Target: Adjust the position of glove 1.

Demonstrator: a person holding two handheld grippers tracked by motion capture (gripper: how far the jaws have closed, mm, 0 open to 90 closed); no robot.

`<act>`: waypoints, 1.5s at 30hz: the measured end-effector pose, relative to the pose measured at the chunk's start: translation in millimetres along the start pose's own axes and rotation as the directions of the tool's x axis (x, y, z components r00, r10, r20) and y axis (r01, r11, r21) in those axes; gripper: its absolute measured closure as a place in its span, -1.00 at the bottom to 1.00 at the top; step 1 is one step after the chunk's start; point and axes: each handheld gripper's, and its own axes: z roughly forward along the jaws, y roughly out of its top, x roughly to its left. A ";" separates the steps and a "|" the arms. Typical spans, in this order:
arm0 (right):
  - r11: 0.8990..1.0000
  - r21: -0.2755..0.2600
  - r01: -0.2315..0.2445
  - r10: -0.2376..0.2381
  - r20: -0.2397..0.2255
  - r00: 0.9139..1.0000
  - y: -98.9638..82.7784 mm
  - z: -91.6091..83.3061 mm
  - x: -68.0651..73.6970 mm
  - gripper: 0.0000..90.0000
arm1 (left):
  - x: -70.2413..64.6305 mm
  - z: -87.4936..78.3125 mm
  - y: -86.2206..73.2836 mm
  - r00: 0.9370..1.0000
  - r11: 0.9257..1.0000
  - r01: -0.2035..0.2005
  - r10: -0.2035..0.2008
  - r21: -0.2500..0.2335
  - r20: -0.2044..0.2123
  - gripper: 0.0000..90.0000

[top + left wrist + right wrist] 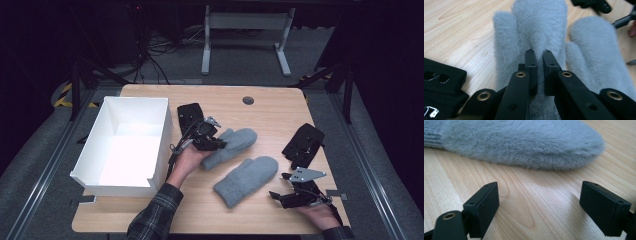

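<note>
Wooden worktop (280,107) carries a white open box (90,160) at the left, then two grey fleecy mittens (246,180) side by side. Left gripper (212,140) is pinched tight on the farther mitten (536,30) near its cuff; right gripper (539,207) rests wide open and empty before the nearer mitten (521,142). Best to lift high enough to clear the box wall, keeping the pinch firm against slipping fleece.
</note>
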 end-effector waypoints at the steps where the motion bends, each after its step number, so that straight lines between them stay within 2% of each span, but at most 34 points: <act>1: 1.000 0.000 0.000 0.000 0.000 1.000 0.0 0.0 0.0 -0.63 | -2.1 -2.9 -0.5 1.000 1.000 0.003 -0.003 -0.002 0.002 0.90; 11: 1.000 0.000 0.000 0.000 0.000 1.000 0.0 0.0 0.0 -0.63 | -19.1 -18.4 -6.6 0.999 0.999 0.028 -0.027 -0.038 0.044 0.90; 22: 1.000 0.000 -0.001 0.001 0.000 1.000 0.1 0.0 0.0 -0.63 | -45.2 -22.4 -7.8 0.997 0.999 0.019 -0.016 -0.047 0.072 0.90; 31: 1.000 0.000 0.000 0.000 0.002 1.000 0.2 0.2 -0.1 -0.63 | -66.3 -13.8 -3.0 0.997 0.999 0.020 -0.016 -0.049 0.078 0.90; 35: 1.000 0.001 0.000 0.000 0.002 1.000 0.2 0.1 -0.1 -0.63 | -74.3 -7.1 -1.8 0.997 0.999 0.032 -0.029 -0.041 0.074 0.90; 41: 1.000 0.001 0.001 -0.001 0.002 1.000 0.2 0.1 -0.1 -0.63 | -85.9 4.6 -1.9 0.996 0.999 0.029 -0.027 -0.022 0.080 0.90; 45: 1.000 0.002 0.000 0.000 0.002 1.000 0.2 0.1 -0.1 -0.63 | -89.6 9.2 -3.1 0.997 0.999 0.036 -0.035 -0.014 0.075 0.90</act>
